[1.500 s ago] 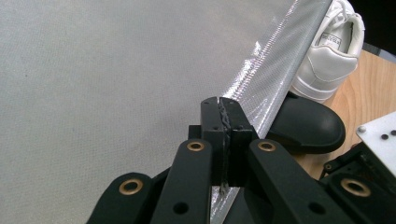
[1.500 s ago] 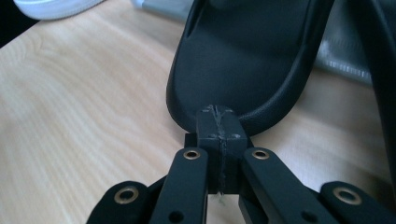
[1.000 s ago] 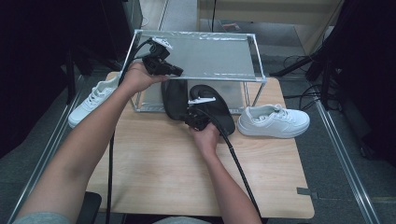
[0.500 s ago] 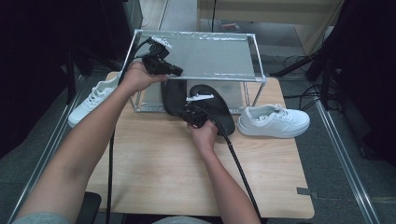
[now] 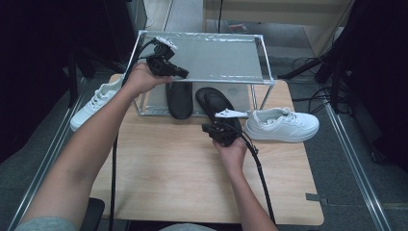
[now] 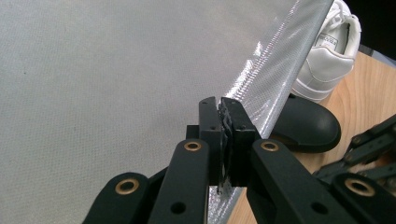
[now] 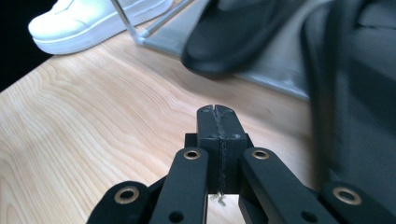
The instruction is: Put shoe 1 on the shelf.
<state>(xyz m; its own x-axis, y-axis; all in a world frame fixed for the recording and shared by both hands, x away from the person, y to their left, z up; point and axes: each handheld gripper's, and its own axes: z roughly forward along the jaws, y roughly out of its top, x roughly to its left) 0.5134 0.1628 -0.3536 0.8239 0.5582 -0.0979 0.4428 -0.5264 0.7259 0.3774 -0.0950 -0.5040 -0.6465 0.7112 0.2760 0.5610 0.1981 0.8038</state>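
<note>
Left gripper (image 5: 179, 73) held up over the near left corner of the shoe rack's top shelf (image 5: 211, 57), at about 11 o'clock from the table's middle in the high view, gripped in the left hand (image 5: 139, 78). Jaws pressed together in the left gripper view (image 6: 223, 126), nothing between them, tips over the shelf's front edge (image 6: 275, 79). Past that edge, toward 3 o'clock: the toe of a black slipper (image 6: 306, 130), and beyond it a white sneaker's heel (image 6: 327, 51).

Right gripper (image 5: 208, 129) low over the wooden table (image 5: 163, 178), just in front of the rack, held in the right hand (image 5: 233, 154), cable trailing back toward 5 o'clock. Jaws clenched tight on each other in the right gripper view (image 7: 217, 122), empty, hanging above bare wood (image 7: 84, 126). Whether touching the slipper beside it: cannot tell.

Two black slippers lying on the rack's lower shelf, toes toward the person: one at left (image 5: 179, 100), the other at right (image 5: 216, 103), its toe jutting past the rack's front edge and sitting just beyond the right gripper. Same slipper at 12 o'clock in the right gripper view (image 7: 238, 32), blurred.

White sneaker (image 5: 281, 124) on the table at 3 o'clock of the rack, just beside its right leg. Second white sneaker (image 5: 94, 103) at 9 o'clock, off the table's left edge.
</note>
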